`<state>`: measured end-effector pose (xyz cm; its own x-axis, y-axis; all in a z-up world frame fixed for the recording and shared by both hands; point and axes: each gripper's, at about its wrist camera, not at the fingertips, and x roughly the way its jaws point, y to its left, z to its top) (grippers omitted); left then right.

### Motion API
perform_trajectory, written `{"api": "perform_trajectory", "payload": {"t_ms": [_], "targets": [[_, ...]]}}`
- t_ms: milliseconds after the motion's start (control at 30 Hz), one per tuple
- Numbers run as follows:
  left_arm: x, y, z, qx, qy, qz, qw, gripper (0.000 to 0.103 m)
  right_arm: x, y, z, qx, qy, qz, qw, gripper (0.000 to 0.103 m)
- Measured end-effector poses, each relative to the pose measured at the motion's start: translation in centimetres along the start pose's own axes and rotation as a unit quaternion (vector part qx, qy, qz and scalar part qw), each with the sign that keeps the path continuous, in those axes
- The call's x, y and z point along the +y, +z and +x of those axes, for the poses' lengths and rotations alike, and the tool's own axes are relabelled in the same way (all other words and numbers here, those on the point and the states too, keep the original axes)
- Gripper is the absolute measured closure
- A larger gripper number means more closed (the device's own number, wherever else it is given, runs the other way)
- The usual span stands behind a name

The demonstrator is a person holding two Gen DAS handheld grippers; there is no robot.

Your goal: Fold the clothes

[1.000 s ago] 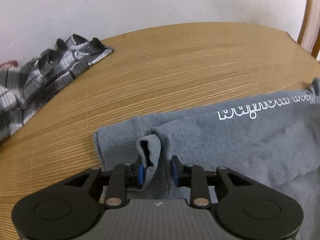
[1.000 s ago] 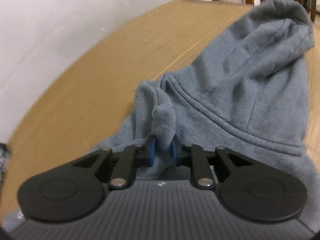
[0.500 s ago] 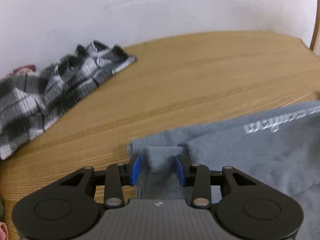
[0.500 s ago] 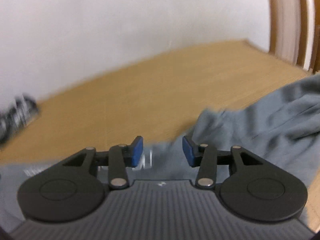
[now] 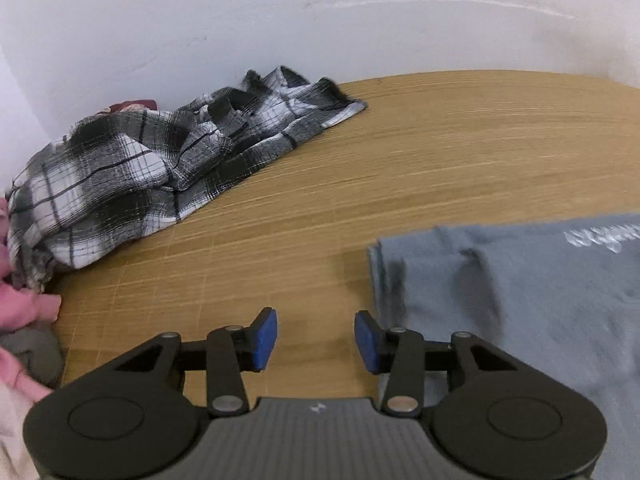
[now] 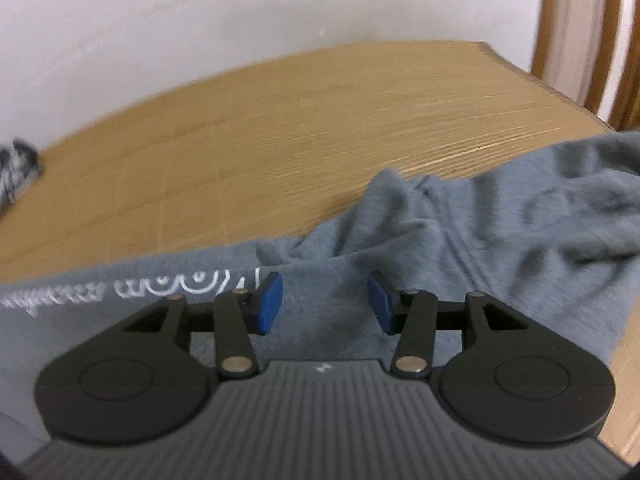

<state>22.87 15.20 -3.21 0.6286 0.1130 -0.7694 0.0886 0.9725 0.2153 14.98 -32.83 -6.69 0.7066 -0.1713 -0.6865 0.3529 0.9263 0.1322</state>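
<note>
Both claws are spread and grip nothing. The left claw hangs over bare table beside the grey hoodie, near a plaid shirt. The right claw hovers above the hoodie.

Wooden table, pale grain, backed by white wall. Grey sweatshirt flat on near right part, white lettering up, bunched toward right edge. Crumpled black-and-white plaid shirt along far left edge at wall. Pink fabric at left edge.
</note>
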Motion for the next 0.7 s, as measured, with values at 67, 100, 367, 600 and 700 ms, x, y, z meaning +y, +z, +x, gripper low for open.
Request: {"api": "perform_trajectory", "payload": {"t_ms": [67,100,367,600,700], "targets": [[-0.5,-1.2,-2.2,-0.006,-0.012,0.012,0.9998,0.052,-1.0,-0.6,-2.3,-0.007,0.016,0.016,1.000,0.052],[-0.9,-2.0,-3.3,-0.009,-0.015,0.018,0.9997,0.052,-1.6,-1.2,-3.5,-0.009,0.021,0.022,1.000,0.050],[-4.6,-11.2,-8.8,0.011,-0.016,0.064,0.9977,0.050,-10.6,-8.8,-13.1,-0.003,0.021,0.049,0.999,0.050],[-6.2,-16.8,-12.6,0.012,0.014,0.082,0.9965,0.048,-17.9,-16.8,-18.2,0.024,0.068,0.083,0.994,0.047],[-6.8,-18.3,-13.3,0.015,0.025,0.086,0.9959,0.048,-18.5,-18.5,-18.0,0.031,0.104,0.072,0.992,0.047]]}}
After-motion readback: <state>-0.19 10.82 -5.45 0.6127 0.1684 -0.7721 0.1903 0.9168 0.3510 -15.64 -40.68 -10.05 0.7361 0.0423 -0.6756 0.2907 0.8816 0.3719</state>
